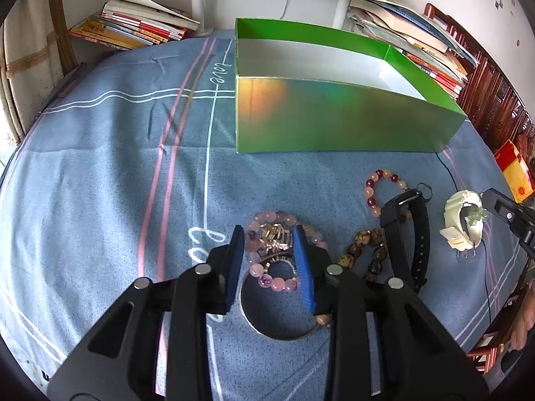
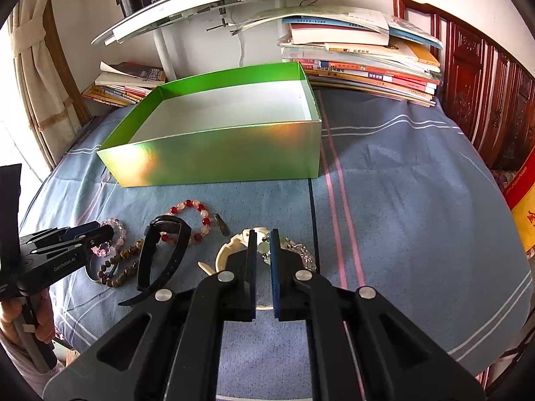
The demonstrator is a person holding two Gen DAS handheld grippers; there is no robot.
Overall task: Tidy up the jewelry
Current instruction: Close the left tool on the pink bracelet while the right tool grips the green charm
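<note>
While my left gripper (image 1: 269, 234) sits low over the blue cloth (image 1: 100, 183), its blue pads are clenched on the pink bead bracelet (image 1: 267, 280), which lies across a metal bangle (image 1: 277, 327) and a small gold piece. My right gripper (image 2: 263, 244) is pinched nearly closed on a pale green bead strand (image 2: 264, 247) that rests on the cream watch (image 2: 227, 254). Between the two lie a black watch strap (image 2: 164, 254), a brown bead bracelet (image 2: 123, 264) and a red and white bead bracelet (image 2: 190, 207), all well short of the green box (image 2: 217, 157), whose white inside holds no jewelry
</note>
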